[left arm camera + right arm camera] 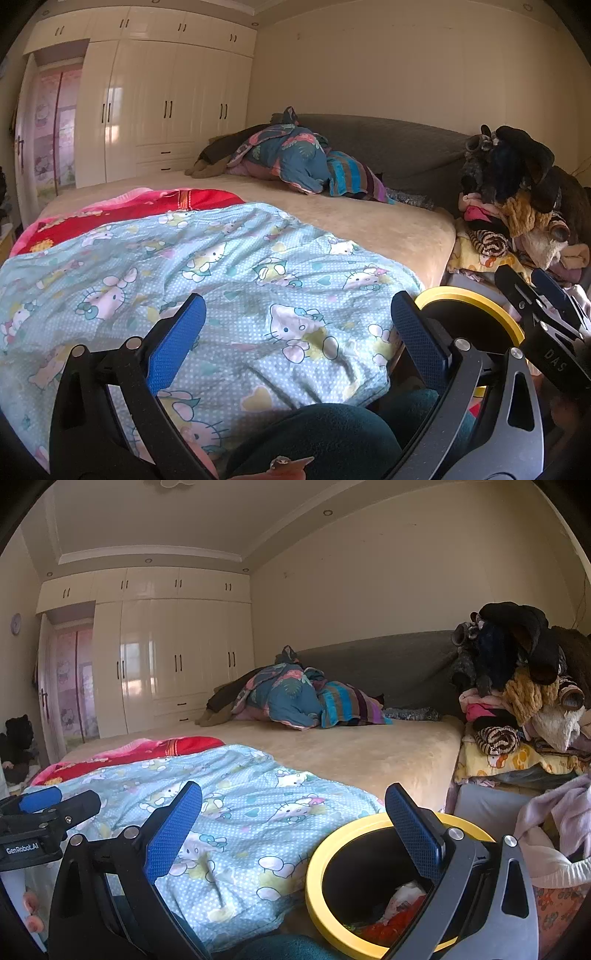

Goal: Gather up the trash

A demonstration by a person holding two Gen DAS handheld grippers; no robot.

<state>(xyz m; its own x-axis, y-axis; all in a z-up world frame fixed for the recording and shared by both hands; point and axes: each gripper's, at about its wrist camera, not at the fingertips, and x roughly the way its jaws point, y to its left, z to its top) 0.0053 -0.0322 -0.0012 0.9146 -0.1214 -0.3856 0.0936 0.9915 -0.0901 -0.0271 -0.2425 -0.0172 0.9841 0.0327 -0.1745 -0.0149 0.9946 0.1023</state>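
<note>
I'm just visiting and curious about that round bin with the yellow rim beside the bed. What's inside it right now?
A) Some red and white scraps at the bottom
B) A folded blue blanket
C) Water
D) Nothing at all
A: the right wrist view looks down into the bin and shows red and white scraps lying at its dark bottom.

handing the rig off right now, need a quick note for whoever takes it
Left tongs: open, empty, over the light blue cartoon blanket.
Right tongs: open, empty, beside the bed, right finger above the bin.
Yellow-rimmed bin: on the floor at the bed's near right corner; red and white scraps already lie inside.
Left to do: no loose trash shows on the blanket or beige bedcover from here, so look elsewhere. The clothes pile at right is untouched.
</note>
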